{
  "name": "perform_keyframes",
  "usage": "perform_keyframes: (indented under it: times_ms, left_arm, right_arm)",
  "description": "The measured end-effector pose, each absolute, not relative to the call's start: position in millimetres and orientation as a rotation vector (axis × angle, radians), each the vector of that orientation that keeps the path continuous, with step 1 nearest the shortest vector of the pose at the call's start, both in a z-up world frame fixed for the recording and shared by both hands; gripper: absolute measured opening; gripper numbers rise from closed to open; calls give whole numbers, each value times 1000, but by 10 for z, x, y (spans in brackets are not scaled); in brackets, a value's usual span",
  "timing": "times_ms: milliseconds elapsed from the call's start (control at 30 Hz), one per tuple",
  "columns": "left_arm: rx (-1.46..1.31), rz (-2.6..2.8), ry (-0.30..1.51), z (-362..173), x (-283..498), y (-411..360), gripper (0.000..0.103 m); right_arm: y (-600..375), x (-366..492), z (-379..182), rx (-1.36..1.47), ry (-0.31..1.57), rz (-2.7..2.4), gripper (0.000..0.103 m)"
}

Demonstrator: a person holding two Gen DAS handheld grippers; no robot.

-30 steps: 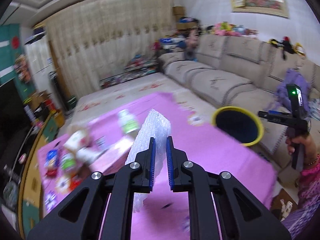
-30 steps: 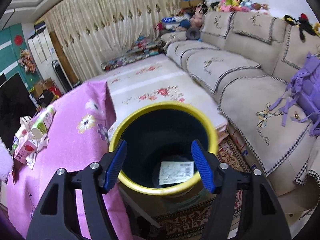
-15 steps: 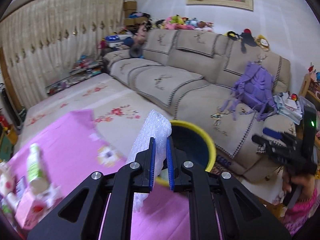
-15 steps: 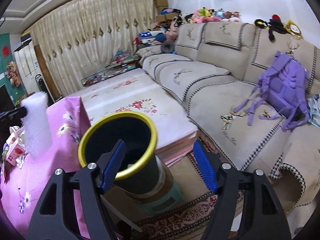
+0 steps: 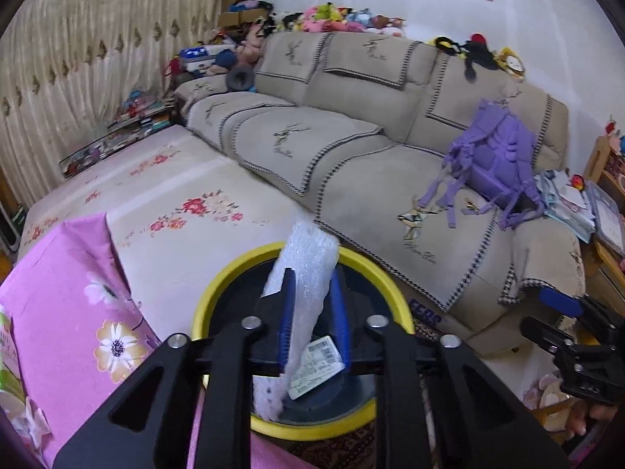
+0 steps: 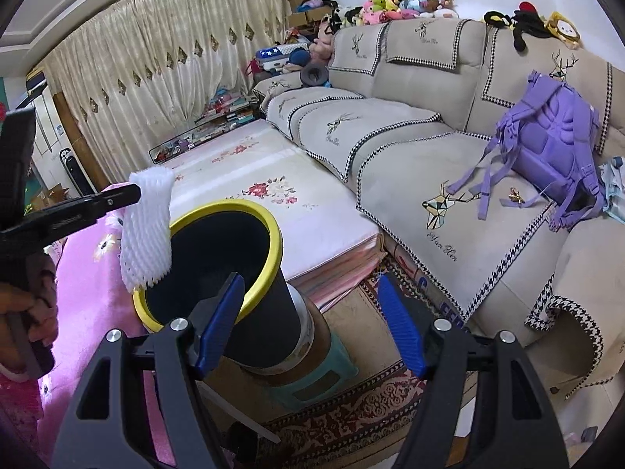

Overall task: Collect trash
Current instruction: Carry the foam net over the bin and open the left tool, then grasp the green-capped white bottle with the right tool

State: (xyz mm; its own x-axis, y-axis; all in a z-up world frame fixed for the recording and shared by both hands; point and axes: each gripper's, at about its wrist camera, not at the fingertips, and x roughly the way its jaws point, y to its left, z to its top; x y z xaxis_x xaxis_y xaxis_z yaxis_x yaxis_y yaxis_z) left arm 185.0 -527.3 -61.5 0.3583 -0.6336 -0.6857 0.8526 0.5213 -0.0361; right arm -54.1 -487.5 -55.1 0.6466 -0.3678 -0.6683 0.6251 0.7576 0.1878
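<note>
Beige sofa (image 5: 351,148) behind yellow-rimmed bin (image 5: 218,297), pink tablecloth (image 5: 58,293).

The foam net sleeve (image 6: 146,230) looks white, soft and ridged. The bin (image 6: 250,312) has a matt black body and glossy yellow plastic rim. Inside it lies a printed paper label (image 5: 316,367). Beside the bin, the pink cloth (image 5: 70,312) looks smooth and floral.

Foam net (image 5: 308,262) over bin (image 5: 218,297); sofa (image 5: 351,148) behind
</note>
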Motion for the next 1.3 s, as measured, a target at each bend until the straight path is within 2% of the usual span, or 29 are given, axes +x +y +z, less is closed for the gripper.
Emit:
perform_keyframes:
  times_ms: [67, 133, 200, 267, 533, 967, 1300]
  left_arm:
    - [339, -977, 712, -643, 1855, -5210, 44]
    - [338, -972, 694, -614, 1810, -5137, 50]
    - [342, -969, 670, -539, 1718, -4926, 53]
    - [328, -973, 650, -435, 1612, -4645, 65]
    - [302, -802, 544, -150, 1271, -3080, 84]
    - [135, -371, 577, -471, 1630, -688, 87]
    - [127, -268, 546, -483, 1563, -121, 87]
  right_arm:
    - [-4872, -531, -548, 431, 652, -582, 67]
    - [-4865, -513, -537, 428, 652, -578, 67]
    - [-4829, -492, -532, 425, 652, -570, 67]
    - [-4783, -459, -531, 421, 655, -554, 68]
    - [-4429, -106, -465, 382, 673, -445, 68]
    - [-2817, 1332, -128, 225, 686, -33, 68]
    - [-1780, 2646, -8, 215, 729, 125, 68]
